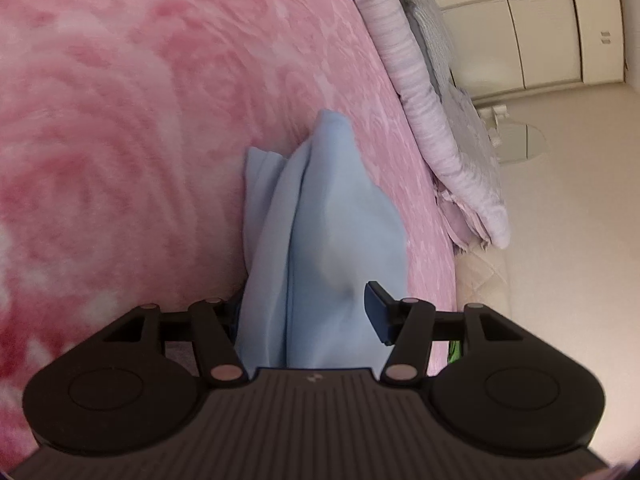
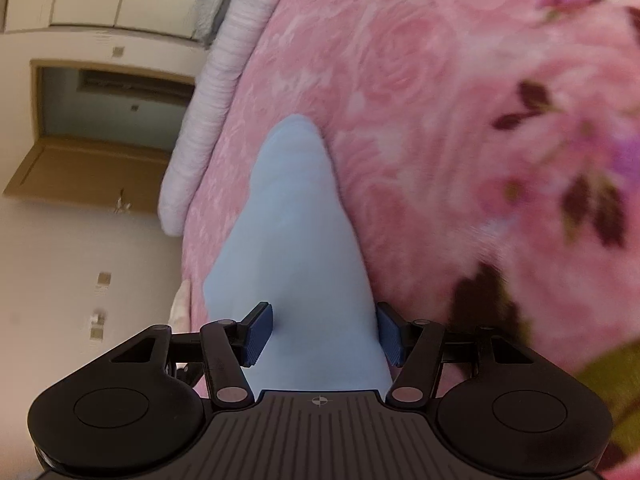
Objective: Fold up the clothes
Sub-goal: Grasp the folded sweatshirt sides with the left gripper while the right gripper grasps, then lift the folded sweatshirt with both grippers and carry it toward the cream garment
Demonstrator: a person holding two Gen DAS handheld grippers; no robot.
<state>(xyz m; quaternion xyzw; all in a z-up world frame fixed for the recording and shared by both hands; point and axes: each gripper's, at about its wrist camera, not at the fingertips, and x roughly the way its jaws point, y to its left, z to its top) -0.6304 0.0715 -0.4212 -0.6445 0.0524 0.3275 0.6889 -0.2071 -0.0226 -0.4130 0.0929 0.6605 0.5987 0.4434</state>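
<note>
A light blue garment [image 1: 320, 200] lies bunched in long folds on the pink bed cover [image 1: 140, 120]. It runs from a peak on the bed back between the fingers of my left gripper [image 1: 306, 296]. The jaws stand wide and open. The cloth hides the left finger, and the right pad [image 1: 378, 314] sits at the cloth's edge. In the right wrist view the same blue garment [image 2: 296, 220] fills the gap of my right gripper [image 2: 323, 312]. That gripper is open, with its blue pads [image 2: 260, 332] beside the cloth on either side.
A rolled pale lilac quilt [image 1: 404, 52] and a grey pillow [image 1: 434, 28] line the bed's edge. Beyond them are cream floor [image 1: 560, 240] and cupboards [image 1: 540, 32]. The right wrist view shows a doorway [image 2: 112, 112] and a flowered part of the cover [image 2: 580, 168].
</note>
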